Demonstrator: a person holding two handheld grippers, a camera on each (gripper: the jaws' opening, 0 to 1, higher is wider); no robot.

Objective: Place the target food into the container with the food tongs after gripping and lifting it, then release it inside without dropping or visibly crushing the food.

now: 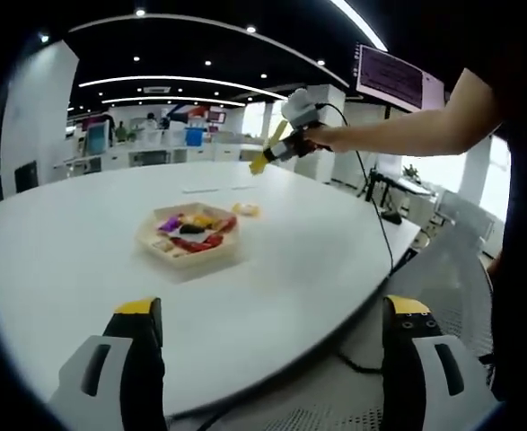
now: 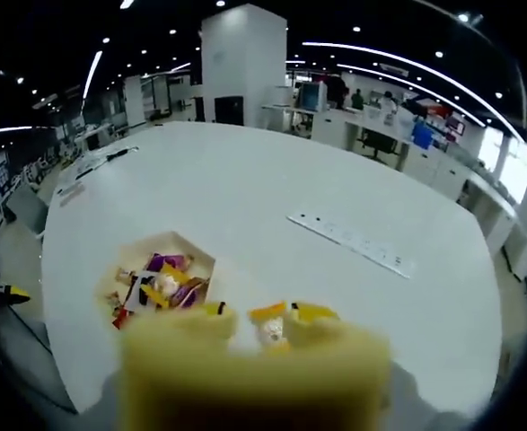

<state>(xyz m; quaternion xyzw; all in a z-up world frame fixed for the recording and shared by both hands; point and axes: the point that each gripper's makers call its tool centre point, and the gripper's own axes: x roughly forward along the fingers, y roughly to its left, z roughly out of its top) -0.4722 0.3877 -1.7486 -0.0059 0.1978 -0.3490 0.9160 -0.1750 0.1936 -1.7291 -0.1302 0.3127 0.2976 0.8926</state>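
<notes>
We are going for the food.
Our left gripper [image 1: 267, 364] is wide open, empty; right gripper [image 1: 285, 135] unclear. Next, reach the box [image 1: 189, 235] mid-frame.

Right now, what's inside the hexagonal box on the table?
The hexagonal box holds a heap of small wrapped snacks in purple, yellow, red and dark wrappers. Whatever lies under the top layer is covered, as is the box floor. One yellow piece lies outside on the table.

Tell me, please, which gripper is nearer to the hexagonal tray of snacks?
Right. The right gripper hangs above the table just beyond the tray, while the left gripper sits back at the table's near edge.
</notes>
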